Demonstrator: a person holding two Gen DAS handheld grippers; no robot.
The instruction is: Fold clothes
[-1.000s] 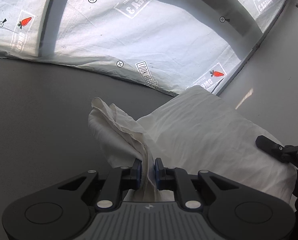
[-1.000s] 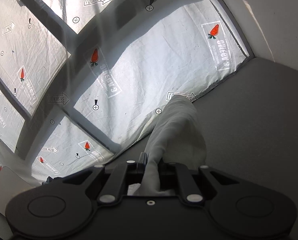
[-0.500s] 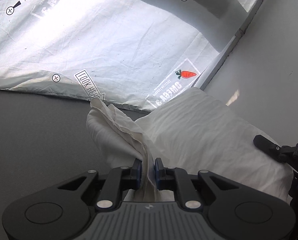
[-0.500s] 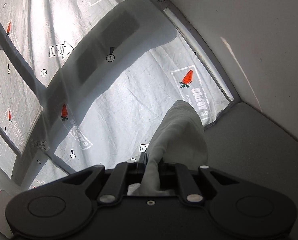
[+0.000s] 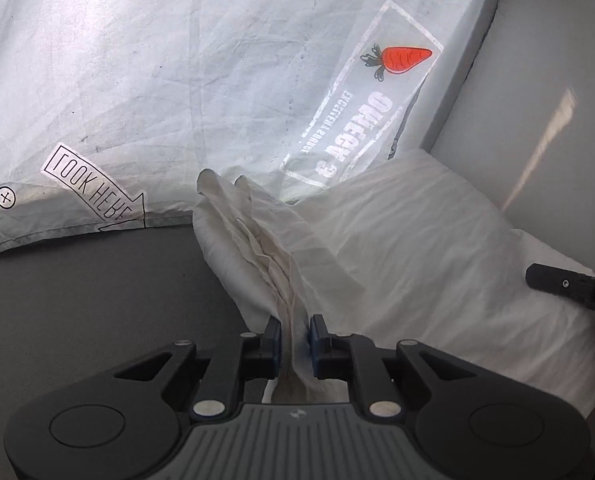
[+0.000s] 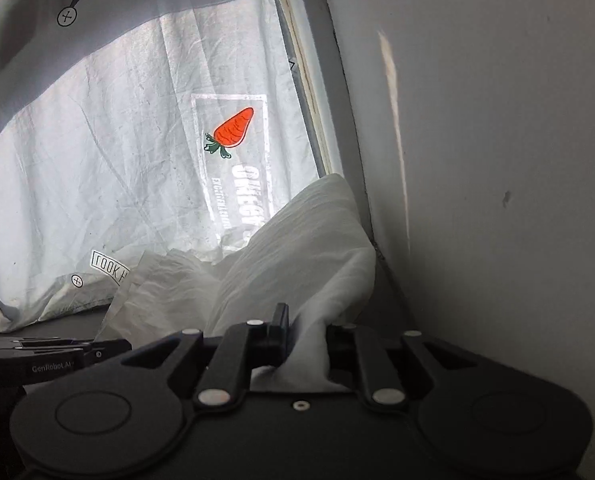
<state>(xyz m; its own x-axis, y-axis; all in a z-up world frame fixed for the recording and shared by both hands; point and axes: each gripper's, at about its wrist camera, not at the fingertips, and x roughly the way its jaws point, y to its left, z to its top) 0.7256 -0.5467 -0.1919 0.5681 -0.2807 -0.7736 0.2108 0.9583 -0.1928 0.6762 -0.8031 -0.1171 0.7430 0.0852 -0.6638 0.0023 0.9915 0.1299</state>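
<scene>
A white garment [image 5: 397, 248] hangs bunched between both grippers, lifted above the grey surface [image 5: 77, 300]. My left gripper [image 5: 295, 338] is shut on a gathered, creased edge of it. My right gripper [image 6: 307, 334] is shut on another fold of the same white garment [image 6: 297, 248]. The right gripper's black finger [image 5: 565, 286] shows at the right edge of the left wrist view. The left gripper's body [image 6: 53, 354] shows at the lower left of the right wrist view.
A backlit white sheet printed with carrots and arrows [image 5: 177, 80] hangs close ahead, also seen in the right wrist view [image 6: 137, 160]. A plain grey wall [image 6: 477, 160] stands close on the right, meeting the sheet at a window frame edge [image 6: 305, 80].
Both grippers have carried the garment forward and to the right, close to the sheet and the wall corner. The right wrist view has swung toward the wall. Both grips are unchanged.
</scene>
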